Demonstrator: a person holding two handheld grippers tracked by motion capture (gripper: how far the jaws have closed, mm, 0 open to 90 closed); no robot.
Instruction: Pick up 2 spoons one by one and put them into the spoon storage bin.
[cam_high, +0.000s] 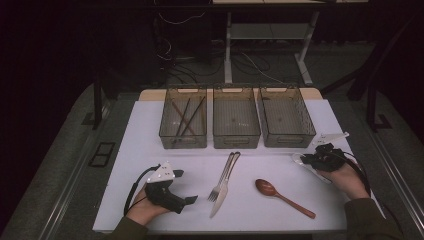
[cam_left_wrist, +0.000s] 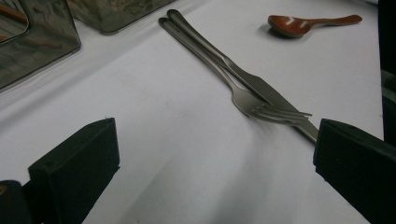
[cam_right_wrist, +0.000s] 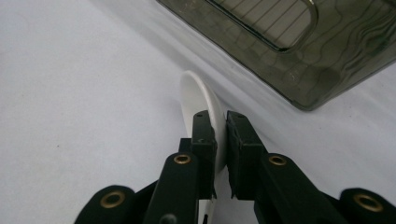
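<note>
At lower left the left gripper rested with jaws spread wide and empty beside the fork and knife at centre, while at right the right gripper pinched a white spoon just before the right-hand bin.

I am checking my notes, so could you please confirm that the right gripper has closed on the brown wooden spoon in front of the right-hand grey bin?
Not quite: the right gripper is shut on a white plastic spoon, as the right gripper view shows, in front of the right-hand grey bin. The brown wooden spoon lies untouched at mid-table in the high view.
</note>
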